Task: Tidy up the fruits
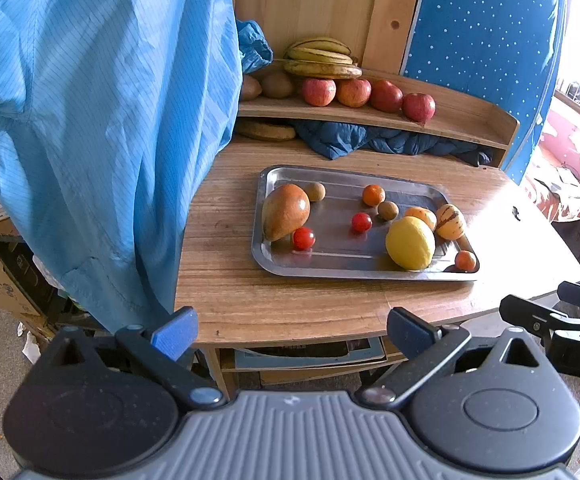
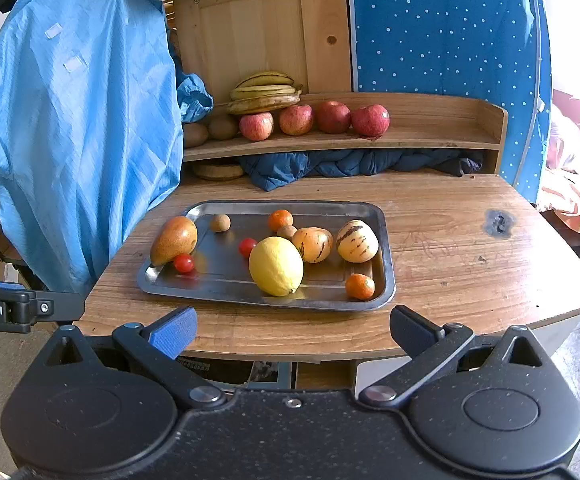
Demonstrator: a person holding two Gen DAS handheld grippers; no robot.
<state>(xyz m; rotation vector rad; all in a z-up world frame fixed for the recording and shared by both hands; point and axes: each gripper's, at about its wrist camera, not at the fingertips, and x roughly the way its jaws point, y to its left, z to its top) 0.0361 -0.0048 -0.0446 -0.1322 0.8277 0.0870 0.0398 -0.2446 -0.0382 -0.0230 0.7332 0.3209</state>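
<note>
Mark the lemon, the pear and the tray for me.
lemon (image 2: 276, 266): right wrist view, middle of its yellow skin.
pear (image 2: 174, 239): right wrist view, its wide body.
tray (image 2: 250, 302): right wrist view, near rim.

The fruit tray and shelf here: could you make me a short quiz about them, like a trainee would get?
1. True or false: the lemon lies on the tray.
2. How many apples sit on the shelf?
3. Which is nearest the pear: a) cherry tomato, b) bananas, c) the tangerine at the tray's near corner?

Key: 1 true; 2 four; 3 a.
</note>
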